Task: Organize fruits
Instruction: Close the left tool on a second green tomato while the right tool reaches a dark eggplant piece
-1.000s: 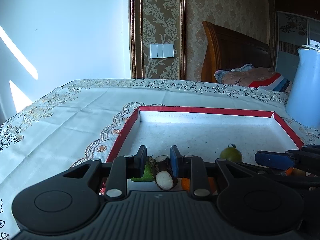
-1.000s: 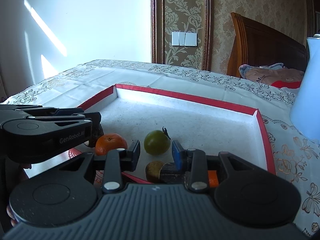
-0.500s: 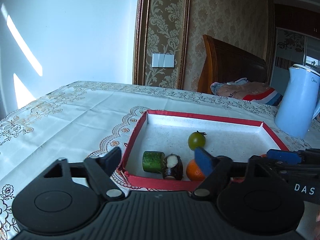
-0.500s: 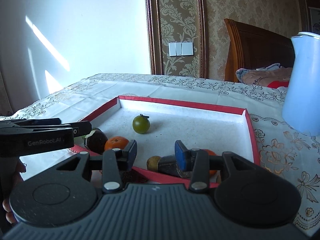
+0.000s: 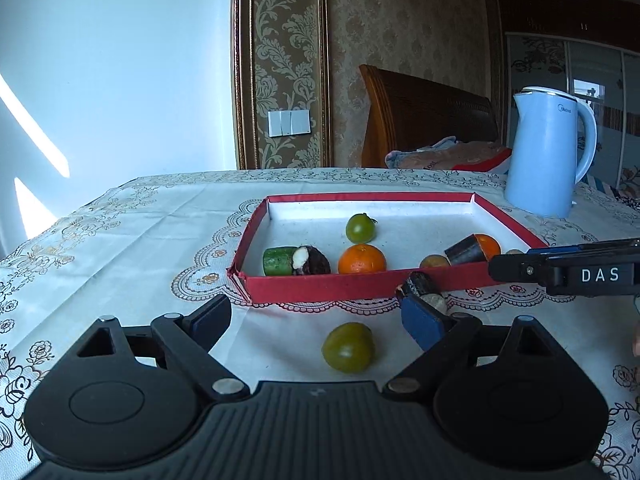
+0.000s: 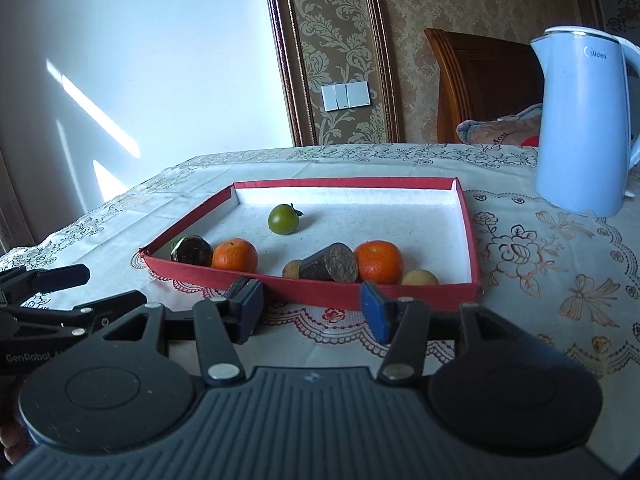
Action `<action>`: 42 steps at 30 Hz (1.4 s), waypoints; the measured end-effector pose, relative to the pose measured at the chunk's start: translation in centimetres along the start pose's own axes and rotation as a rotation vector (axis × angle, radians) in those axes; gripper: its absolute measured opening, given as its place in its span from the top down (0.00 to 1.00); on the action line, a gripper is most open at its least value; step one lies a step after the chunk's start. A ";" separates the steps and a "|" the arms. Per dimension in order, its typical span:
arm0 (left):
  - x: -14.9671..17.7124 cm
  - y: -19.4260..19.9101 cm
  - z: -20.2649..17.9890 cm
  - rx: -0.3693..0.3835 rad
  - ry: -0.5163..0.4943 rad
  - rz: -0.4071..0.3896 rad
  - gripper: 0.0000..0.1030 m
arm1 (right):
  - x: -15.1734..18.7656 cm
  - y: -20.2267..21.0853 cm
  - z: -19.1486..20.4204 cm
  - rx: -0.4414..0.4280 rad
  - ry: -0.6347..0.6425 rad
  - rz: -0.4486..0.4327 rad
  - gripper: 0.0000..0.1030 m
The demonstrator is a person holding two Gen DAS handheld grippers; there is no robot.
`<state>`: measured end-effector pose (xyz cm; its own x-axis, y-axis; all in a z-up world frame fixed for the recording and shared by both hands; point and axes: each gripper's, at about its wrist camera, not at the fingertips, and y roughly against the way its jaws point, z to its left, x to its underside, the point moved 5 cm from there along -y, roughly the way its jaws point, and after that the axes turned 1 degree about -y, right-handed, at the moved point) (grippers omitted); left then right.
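Observation:
A red-walled tray (image 5: 320,284) (image 6: 304,286) on the table holds a green tomato (image 5: 360,228) (image 6: 283,219), two oranges (image 5: 362,259) (image 6: 378,261), a cucumber piece (image 5: 276,261), dark cut pieces (image 5: 314,261) (image 6: 334,263) and small yellowish fruits (image 6: 420,278). A second green tomato (image 5: 349,347) lies on the cloth before the tray, between the fingers of my open, empty left gripper (image 5: 320,322). A dark piece (image 5: 420,286) lies by its right fingertip. My right gripper (image 6: 312,308) is open and empty, just short of the tray's near wall.
A light blue kettle (image 5: 548,156) (image 6: 584,120) stands on the table behind and to the right of the tray. A wooden chair (image 5: 424,116) with folded cloth stands beyond the table. The embroidered tablecloth (image 5: 132,240) covers the table.
Both grippers have pulled back from the tray and opened. The left one let go of a dark cut piece in the tray; the right one released its dark piece inside too.

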<state>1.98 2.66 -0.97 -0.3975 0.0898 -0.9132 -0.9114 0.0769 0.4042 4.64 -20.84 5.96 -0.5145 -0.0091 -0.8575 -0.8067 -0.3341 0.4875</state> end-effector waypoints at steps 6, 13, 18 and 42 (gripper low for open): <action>0.5 -0.9 -1.2 0.015 -0.019 0.052 0.10 | 0.5 -0.1 0.1 0.003 0.002 0.005 0.50; 1.0 -3.3 -1.2 0.037 0.017 0.167 0.27 | 0.7 -0.3 -0.1 -0.003 -0.009 0.011 0.50; 1.4 -4.3 -1.0 0.034 0.041 0.216 0.50 | 0.8 -0.4 -0.1 -0.006 -0.012 0.017 0.50; 0.6 -3.7 0.2 -0.009 0.066 0.154 0.68 | 1.1 -1.9 3.7 -0.025 0.038 0.065 0.50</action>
<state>5.08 2.59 -3.01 -0.5383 0.0347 -0.8420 -0.8400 0.0583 0.5394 4.51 -16.68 4.70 -0.5536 -0.0668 -0.8301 -0.7643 -0.3551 0.5383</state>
